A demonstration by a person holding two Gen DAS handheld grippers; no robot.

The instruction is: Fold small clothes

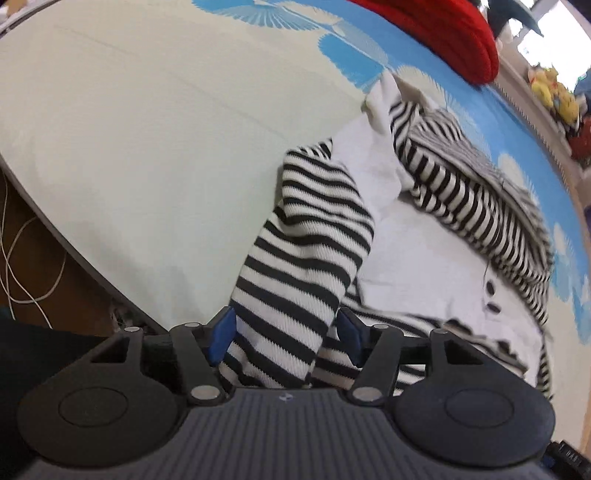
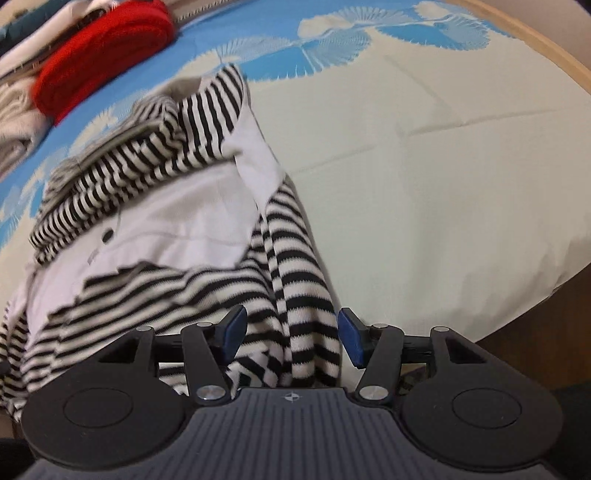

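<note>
A small black-and-white striped top with a white buttoned front [image 1: 424, 258] lies crumpled on the cream sheet [image 1: 147, 147]. One striped sleeve [image 1: 303, 236] runs from the garment down between the blue pads of my left gripper [image 1: 284, 336], whose jaws stand wide around it without squeezing it. In the right wrist view the same top [image 2: 177, 206] spreads to the left. A striped fold [image 2: 295, 295] lies loosely between the spread jaws of my right gripper [image 2: 293, 338]. Both grippers point steeply down at the cloth.
A folded red knit [image 1: 443, 33] [image 2: 103, 51] rests at the far side on the blue fan-patterned sheet. The bed's edge [image 1: 74, 254] drops off at the left, with white cables [image 1: 22, 266] on the floor. Plush toys [image 1: 554, 96] sit beyond. A wooden rim [image 2: 554, 55] borders the right.
</note>
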